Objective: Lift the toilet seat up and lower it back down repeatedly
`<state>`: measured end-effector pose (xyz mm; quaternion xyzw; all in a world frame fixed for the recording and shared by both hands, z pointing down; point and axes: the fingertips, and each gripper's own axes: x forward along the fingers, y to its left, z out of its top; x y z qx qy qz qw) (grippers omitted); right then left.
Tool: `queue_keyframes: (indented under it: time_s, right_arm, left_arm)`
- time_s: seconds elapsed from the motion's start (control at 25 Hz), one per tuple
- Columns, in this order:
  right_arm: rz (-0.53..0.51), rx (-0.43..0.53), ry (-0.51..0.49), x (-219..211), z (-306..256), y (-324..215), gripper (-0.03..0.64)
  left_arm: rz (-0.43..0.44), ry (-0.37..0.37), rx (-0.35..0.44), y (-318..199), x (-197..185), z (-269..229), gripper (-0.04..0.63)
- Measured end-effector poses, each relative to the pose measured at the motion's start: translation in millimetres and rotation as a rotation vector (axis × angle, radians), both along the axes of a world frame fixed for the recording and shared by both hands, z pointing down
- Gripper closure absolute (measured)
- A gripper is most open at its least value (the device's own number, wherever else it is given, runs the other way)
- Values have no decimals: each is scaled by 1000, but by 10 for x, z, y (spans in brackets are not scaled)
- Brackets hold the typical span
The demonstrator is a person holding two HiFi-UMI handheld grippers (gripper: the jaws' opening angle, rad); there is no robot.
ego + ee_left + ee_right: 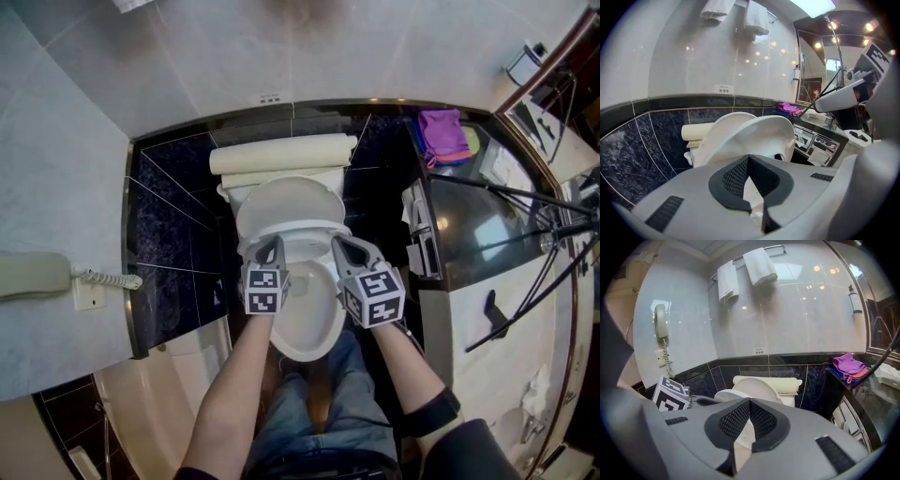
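Seat's part-way up here! The toilet seat (292, 228) stands tilted off the toilet bowl (309, 323), clear of the rim but well short of the raised lid (286, 199) that leans back at the tank (281, 155). From the left side it shows as a white arc sloping up in front of that lid (761, 133).

Both tools are right at its front edge. The left tool (270, 247) has its jaws pressed together at the tips, nothing pinched between them, and looks to be tucked under the seat's left side. The right tool (349, 247) is the same story on the other side: jaws together, gripping nothing, just propping.

So I'd call this mid-swing. The seat needs the rest of its arc to meet the lid, then a controlled lowering onto the bowl, then more rounds. How many rounds are already done, these views can't say.
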<state>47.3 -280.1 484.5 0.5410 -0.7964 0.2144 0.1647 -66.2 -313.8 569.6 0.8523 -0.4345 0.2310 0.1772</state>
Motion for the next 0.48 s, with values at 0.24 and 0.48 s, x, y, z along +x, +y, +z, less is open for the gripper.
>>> queue_keyframes:
  time_s: [0.24, 0.48]
  right_arm:
    - [-75, -24, -11, 54, 129, -322, 600]
    - [-106, -40, -18, 222, 216, -618, 600]
  left_arm:
    - [-85, -43, 23, -455, -72, 113, 606]
    - [-116, -80, -43, -764, -59, 239, 606]
